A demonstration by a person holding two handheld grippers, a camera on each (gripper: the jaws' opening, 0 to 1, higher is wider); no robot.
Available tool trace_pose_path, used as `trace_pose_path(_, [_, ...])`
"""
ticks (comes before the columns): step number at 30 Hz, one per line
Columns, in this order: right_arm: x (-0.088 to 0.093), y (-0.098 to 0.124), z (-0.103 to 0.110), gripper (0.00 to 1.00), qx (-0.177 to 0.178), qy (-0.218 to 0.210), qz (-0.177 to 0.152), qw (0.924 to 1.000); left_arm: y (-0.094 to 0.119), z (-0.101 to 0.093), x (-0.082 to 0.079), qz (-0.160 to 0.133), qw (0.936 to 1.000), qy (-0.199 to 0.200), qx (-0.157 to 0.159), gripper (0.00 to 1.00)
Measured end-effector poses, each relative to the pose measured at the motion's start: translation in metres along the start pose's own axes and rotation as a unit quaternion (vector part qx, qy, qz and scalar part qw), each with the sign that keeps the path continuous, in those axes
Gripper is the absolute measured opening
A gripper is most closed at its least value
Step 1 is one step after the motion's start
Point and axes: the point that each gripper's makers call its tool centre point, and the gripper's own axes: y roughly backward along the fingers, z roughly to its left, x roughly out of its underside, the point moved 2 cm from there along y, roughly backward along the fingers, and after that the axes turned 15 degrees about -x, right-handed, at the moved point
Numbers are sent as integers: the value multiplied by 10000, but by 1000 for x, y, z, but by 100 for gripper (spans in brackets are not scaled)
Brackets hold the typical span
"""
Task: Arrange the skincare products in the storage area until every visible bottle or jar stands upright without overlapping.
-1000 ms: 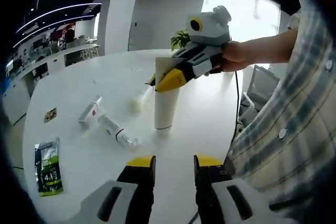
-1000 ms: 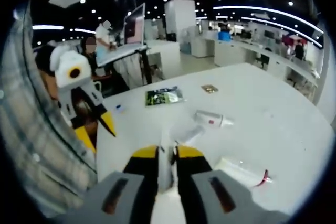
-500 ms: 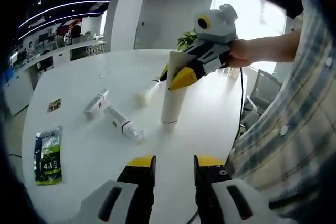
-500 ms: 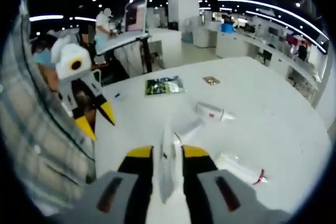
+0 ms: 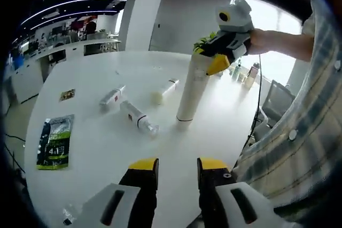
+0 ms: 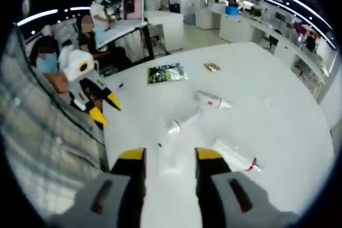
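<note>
Bright open office, white table (image 5: 101, 153)

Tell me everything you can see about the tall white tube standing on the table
The tall white tube is a plain, smooth cylinder, plastic by the look of it, with a thin dark line around its base. It stands upright on the white table, leaning slightly in the left gripper view. The right gripper is at its top, jaws spread to either side of it; in the right gripper view the tube appears as a pale blur between them. Whether they touch it is unclear. No other product touches it.
</note>
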Motion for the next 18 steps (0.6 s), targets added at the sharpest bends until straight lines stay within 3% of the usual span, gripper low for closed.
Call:
trace_pose_path(5, [1, -5, 4, 34, -230, -12, 800, 9965, 4, -2, 6, -24, 9997, 206, -102, 30])
trace_pose_path(8, [5, -13, 10, 32, -491, 106, 1308, 9901, 6, -3, 10, -32, 9994, 320, -157, 30])
trace_pose_path(10, [10, -19, 6, 29, -441, 221, 1667, 9848, 8, -5, 11, -64, 9990, 400, -180, 30])
trace_pose_path(18, [16, -27, -1, 15, -411, 239, 2094, 9767, 15, -5, 14, -126, 9975, 607, -333, 30])
